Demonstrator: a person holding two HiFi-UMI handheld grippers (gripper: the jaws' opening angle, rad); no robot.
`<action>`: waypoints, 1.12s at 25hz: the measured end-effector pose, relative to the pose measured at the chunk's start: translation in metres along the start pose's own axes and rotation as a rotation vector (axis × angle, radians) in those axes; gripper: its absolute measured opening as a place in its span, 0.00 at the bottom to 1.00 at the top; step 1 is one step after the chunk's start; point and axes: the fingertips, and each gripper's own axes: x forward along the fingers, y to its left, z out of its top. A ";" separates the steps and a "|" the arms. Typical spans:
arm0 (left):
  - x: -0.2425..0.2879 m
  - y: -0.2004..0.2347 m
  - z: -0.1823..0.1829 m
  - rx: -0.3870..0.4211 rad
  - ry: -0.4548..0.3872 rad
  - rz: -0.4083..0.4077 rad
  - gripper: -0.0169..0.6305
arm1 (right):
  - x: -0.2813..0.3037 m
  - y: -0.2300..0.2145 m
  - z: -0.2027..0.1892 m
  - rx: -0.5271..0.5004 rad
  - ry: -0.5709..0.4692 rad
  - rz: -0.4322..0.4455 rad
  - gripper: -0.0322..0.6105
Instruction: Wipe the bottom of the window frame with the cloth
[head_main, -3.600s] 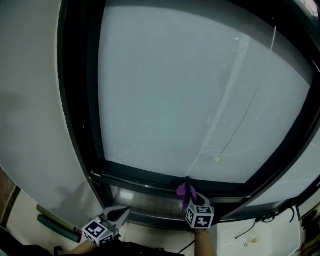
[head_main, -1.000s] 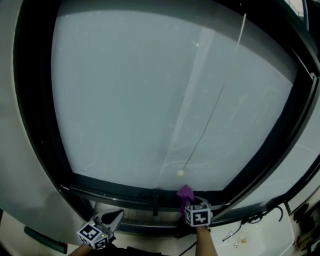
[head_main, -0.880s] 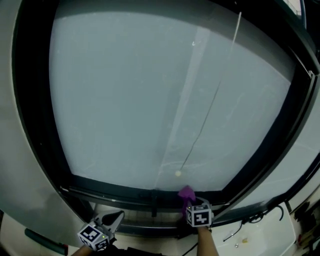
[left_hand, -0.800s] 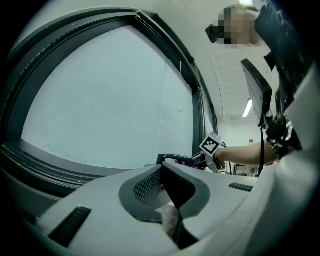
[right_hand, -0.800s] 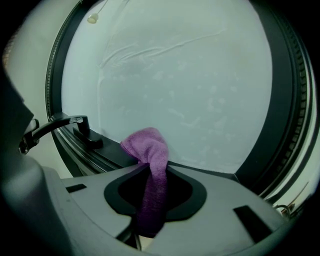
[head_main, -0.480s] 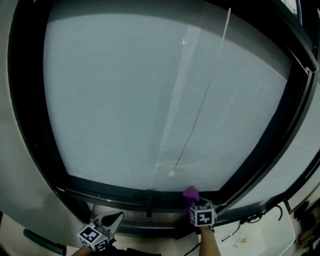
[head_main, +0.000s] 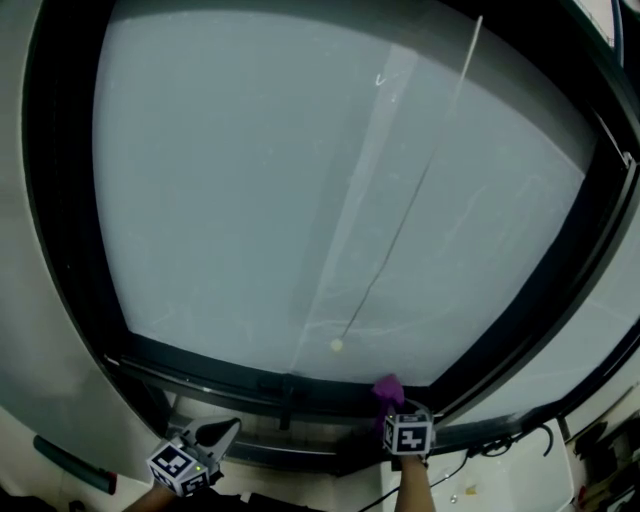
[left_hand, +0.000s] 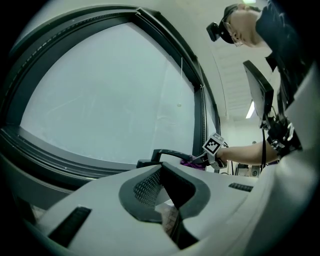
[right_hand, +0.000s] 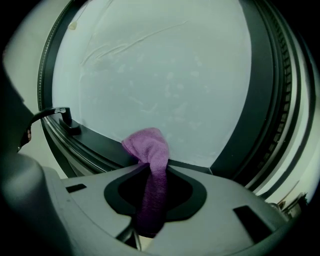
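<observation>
Grey right hand-held gripper (right_hand: 150, 197), black-white marker cube (head_main: 407, 436)

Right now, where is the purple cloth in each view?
Head view: cloth low, right of centre, on the window frame.
Left gripper view: small purple patch right of centre, behind the window handle.
Right gripper view: centre, rising from the bottom.
Shared landmark: window handle.

Fuzzy purple cloth (right_hand: 150, 147) lies against the matt dark window frame (right_hand: 97, 141) below smooth, frosted glass (right_hand: 165, 65).
</observation>
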 end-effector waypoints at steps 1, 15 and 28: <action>0.000 0.000 -0.001 0.000 -0.001 0.002 0.03 | 0.000 -0.003 -0.002 0.004 0.004 -0.003 0.19; -0.001 0.011 -0.002 -0.015 0.014 0.050 0.03 | 0.004 -0.055 -0.023 0.077 0.034 -0.086 0.19; -0.007 0.025 -0.003 -0.013 0.014 0.057 0.03 | 0.007 -0.087 -0.034 0.114 0.074 -0.177 0.19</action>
